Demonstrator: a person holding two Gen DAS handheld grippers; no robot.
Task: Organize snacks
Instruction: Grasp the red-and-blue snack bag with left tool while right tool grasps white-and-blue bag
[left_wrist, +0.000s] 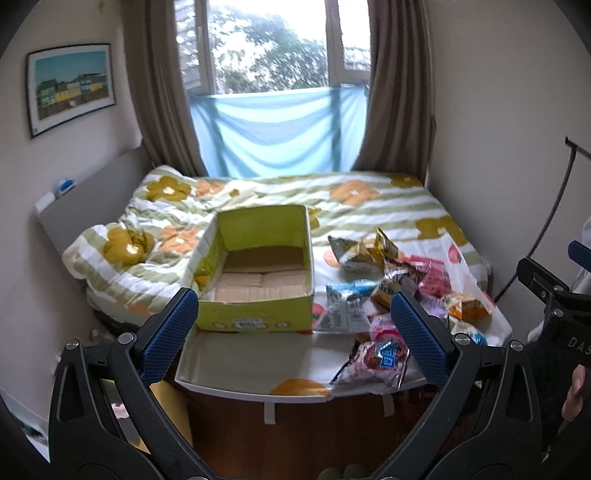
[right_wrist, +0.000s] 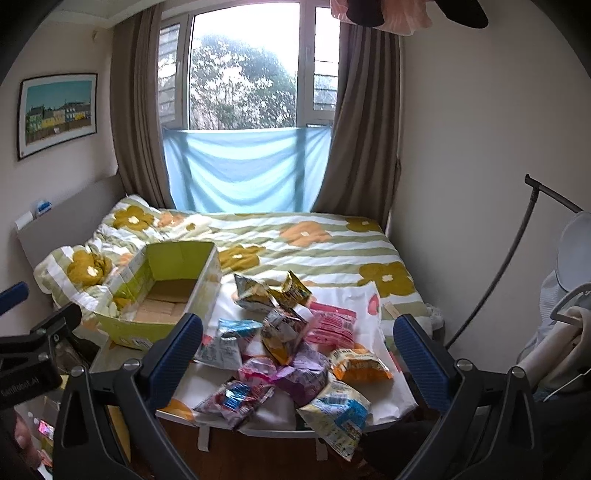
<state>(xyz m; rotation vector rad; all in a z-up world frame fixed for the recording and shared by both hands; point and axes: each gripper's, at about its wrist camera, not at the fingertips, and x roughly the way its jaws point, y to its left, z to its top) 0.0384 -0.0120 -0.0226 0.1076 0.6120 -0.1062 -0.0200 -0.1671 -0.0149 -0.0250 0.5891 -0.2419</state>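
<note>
Hovering spread and empty, both tongs (left_wrist: 295, 325) (right_wrist: 299, 350) face snack packets (right_wrist: 295, 350) beside the green box (left_wrist: 258, 266).

Pretty clearly someone's small bedroom at home: a bed (right_wrist: 314, 243) with a flowery striped duvet fills the middle of the frame, brown curtains (right_wrist: 136, 110) hang either side of the window (right_wrist: 243, 74) up top, and a framed picture (right_wrist: 57, 114) sits on the upper-left wall.

Ahead of you at twelve o'clock, daylight fills the brown-curtained window (right_wrist: 243, 74); flower-patterned striped bedspread (right_wrist: 314, 251) below, framed picture (right_wrist: 57, 114) at ten.
</note>
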